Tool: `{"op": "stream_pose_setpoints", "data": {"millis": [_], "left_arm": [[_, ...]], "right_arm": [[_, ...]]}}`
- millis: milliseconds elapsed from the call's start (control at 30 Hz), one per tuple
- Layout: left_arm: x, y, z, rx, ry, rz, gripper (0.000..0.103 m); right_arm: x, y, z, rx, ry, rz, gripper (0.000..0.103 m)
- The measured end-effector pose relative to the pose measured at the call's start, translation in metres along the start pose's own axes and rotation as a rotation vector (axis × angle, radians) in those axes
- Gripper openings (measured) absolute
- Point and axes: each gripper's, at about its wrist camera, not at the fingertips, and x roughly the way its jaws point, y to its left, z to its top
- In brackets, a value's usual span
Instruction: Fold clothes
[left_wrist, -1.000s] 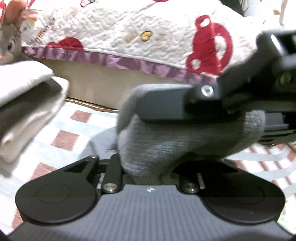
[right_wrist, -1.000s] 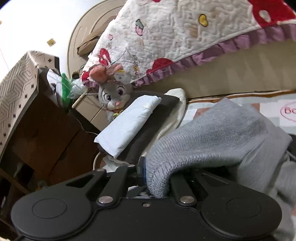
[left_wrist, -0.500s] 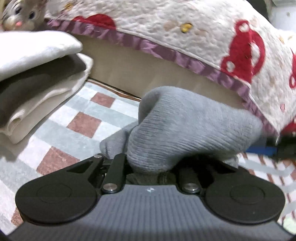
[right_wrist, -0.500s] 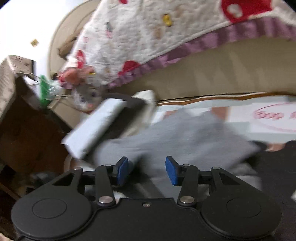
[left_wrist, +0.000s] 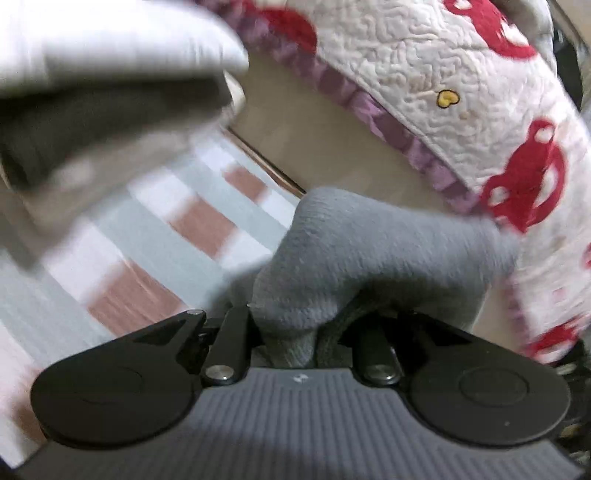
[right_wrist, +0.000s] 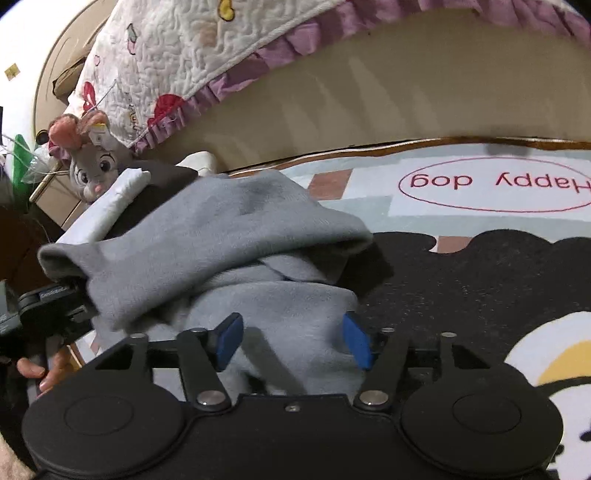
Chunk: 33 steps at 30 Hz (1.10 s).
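1. Far left: stack of folded garments (right_wrist: 122, 199), white over dark over cream, flat and squared off; plush toy (right_wrist: 90, 168) just behind it.
2. Left gripper (left_wrist: 291, 332): nearly closed, clamped on a bunched edge of the grey knit garment (left_wrist: 369, 251); cloth humps up over the fingers.
3. Centre: same grey garment (right_wrist: 221, 236) lying doubled on the patterned rug (right_wrist: 369, 199), soft, fleecy, thick, upper layer draped loosely over the lower.
4. Right gripper (right_wrist: 293, 339): jaws opening, blue pads (right_wrist: 356, 339) clear of the cloth on either side, grey fabric between them but not pinched.
5. Judged step: fold laid over, right side being released.
6. Next move calls for freeing the left edge, then smoothing or transfer to the stack.
7. Far right: quilted bedspread (left_wrist: 461, 92), stitched, purple frill.
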Motion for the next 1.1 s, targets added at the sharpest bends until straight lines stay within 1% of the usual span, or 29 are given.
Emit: {"op": "stream_pose_setpoints", "data": {"millis": [100,133,200,233,267,300,333,367,433,467,500,533,567,633,667,700,767,833,900,967,1033,1100], "left_arm": [[-0.012,-0.005,0.005,0.075,-0.097,0.091,0.017],[-0.013,-0.001,0.008,0.064,-0.105,0.102,0.017],[-0.012,0.011,0.013,0.006,-0.093,0.109,0.017],[-0.011,0.019,0.015,-0.035,-0.077,0.101,0.017],[-0.010,0.026,0.016,-0.075,-0.061,0.084,0.017],[-0.009,0.033,0.016,-0.115,-0.043,0.060,0.017],[-0.008,0.039,0.017,-0.148,-0.029,0.039,0.017],[-0.007,0.044,0.018,-0.179,-0.017,0.020,0.017],[-0.006,0.047,0.018,-0.207,-0.019,0.004,0.017],[-0.006,0.044,0.019,-0.188,-0.030,0.018,0.017],[-0.007,0.042,0.020,-0.169,-0.041,0.031,0.016],[-0.008,0.039,0.020,-0.146,-0.053,0.047,0.016],[-0.012,0.033,0.021,-0.101,-0.071,0.077,0.016],[-0.022,0.022,0.025,-0.005,-0.114,0.142,0.016],[-0.029,0.016,0.028,0.044,-0.145,0.172,0.016],[-0.037,0.010,0.031,0.088,-0.174,0.194,0.016],[-0.054,0.012,0.041,0.096,-0.201,0.130,0.016],[-0.070,0.014,0.051,0.098,-0.225,0.062,0.016],[-0.081,0.028,0.060,0.034,-0.215,-0.046,0.015],[-0.087,0.032,0.066,0.015,-0.210,-0.086,0.015],[-0.094,0.024,0.069,0.048,-0.230,-0.121,0.015],[-0.102,0.007,0.072,0.095,-0.248,-0.157,0.015]], "right_arm": [[0.019,-0.002,-0.001,0.001,0.035,0.012,0.071],[0.025,-0.001,-0.001,0.013,0.041,0.029,0.071],[0.031,0.003,0.000,0.029,0.045,0.071,0.071],[0.034,0.006,0.000,0.034,0.046,0.092,0.074],[0.036,0.008,0.001,0.038,0.047,0.112,0.080],[0.039,0.011,0.001,0.045,0.049,0.129,0.083],[0.042,0.013,0.001,0.064,0.052,0.132,0.087],[0.046,0.014,0.001,0.085,0.054,0.134,0.089],[0.055,0.016,-0.001,0.122,0.052,0.138,0.092],[0.060,0.018,-0.002,0.121,0.051,0.137,0.092],[0.066,0.021,-0.003,0.087,0.046,0.125,0.090],[0.072,0.025,-0.003,0.047,0.043,0.110,0.074],[0.076,0.031,-0.001,-0.010,0.046,0.082,0.048],[0.075,0.044,0.005,-0.104,0.033,0.039,0.027],[0.068,0.054,0.009,-0.132,0.007,0.047,0.024],[0.057,0.066,0.014,-0.156,-0.025,0.059,0.023],[0.037,0.090,0.024,-0.207,-0.090,0.080,0.021],[0.017,0.118,0.028,-0.276,-0.151,0.054,0.018],[-0.001,0.142,0.031,-0.339,-0.206,0.013,0.017],[-0.018,0.155,0.034,-0.360,-0.255,-0.023,0.016],[-0.034,0.164,0.039,-0.378,-0.296,-0.060,0.015],[-0.054,0.174,0.046,-0.416,-0.350,-0.101,0.015]]}}
